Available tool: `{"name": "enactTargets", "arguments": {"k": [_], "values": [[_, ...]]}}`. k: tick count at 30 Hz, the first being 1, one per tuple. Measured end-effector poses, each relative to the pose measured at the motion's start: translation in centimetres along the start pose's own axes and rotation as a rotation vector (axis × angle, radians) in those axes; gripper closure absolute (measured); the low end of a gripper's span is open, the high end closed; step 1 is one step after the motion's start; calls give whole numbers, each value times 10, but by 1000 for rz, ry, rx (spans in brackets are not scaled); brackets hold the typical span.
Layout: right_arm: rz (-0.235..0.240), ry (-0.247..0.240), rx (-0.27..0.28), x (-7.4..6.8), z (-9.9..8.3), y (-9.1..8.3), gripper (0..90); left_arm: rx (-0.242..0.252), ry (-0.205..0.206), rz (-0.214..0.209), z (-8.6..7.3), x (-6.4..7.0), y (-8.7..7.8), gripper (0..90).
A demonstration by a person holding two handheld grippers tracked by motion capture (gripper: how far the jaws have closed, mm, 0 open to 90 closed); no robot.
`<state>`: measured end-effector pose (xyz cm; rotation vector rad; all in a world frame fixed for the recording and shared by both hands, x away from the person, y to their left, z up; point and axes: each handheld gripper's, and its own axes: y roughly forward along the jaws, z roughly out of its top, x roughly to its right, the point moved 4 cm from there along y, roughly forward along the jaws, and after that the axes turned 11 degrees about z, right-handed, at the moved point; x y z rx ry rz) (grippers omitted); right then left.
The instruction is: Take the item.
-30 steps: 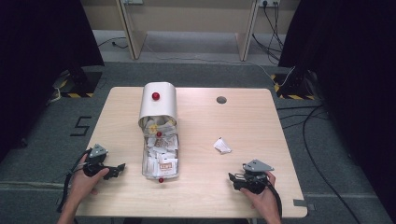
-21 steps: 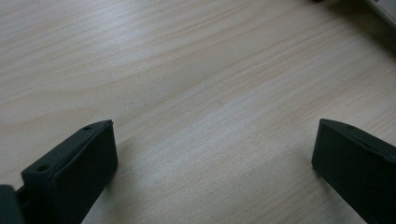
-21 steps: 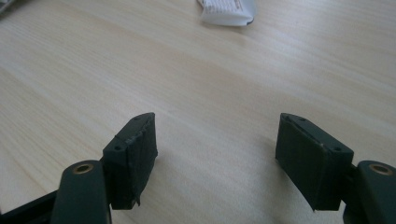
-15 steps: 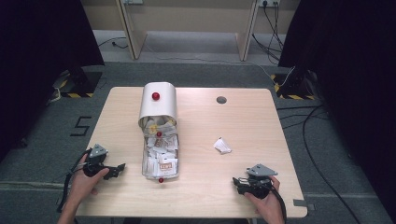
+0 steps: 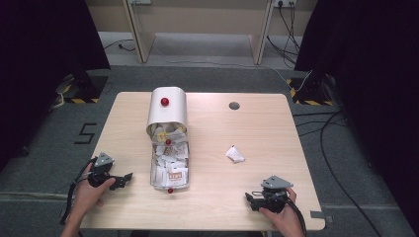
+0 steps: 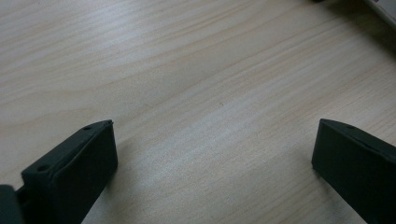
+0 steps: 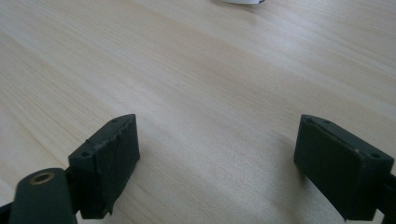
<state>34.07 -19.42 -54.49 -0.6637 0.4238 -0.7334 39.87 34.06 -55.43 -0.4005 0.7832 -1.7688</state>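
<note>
Both grippers rest low on the table [image 5: 276, 148], jaws wide apart and empty; the left gripper [image 5: 126, 178] sits just left of the tipped bin [image 5: 168, 111], the right gripper [image 5: 251, 199] well right of it; the spilled packets [image 5: 169, 165] lie at the bin's mouth, a stray scrap [image 5: 235, 154], probably paper, to its right; I judge the pickup not yet begun; next comes a reach to that scrap.

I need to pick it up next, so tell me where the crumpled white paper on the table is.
In the high view the crumpled white paper lies alone right of the clear tray, ahead of the right gripper.
</note>
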Motion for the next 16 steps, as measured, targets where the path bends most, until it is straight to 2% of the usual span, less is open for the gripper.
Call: {"name": "enactTargets", "arguments": {"k": [6, 16], "values": [[12, -6, -14, -2, 0, 1, 103, 0, 0, 0, 0, 0, 0, 0], [14, -6, -14, -2, 0, 1, 98, 0, 0, 0, 0, 0, 0, 0]]}}
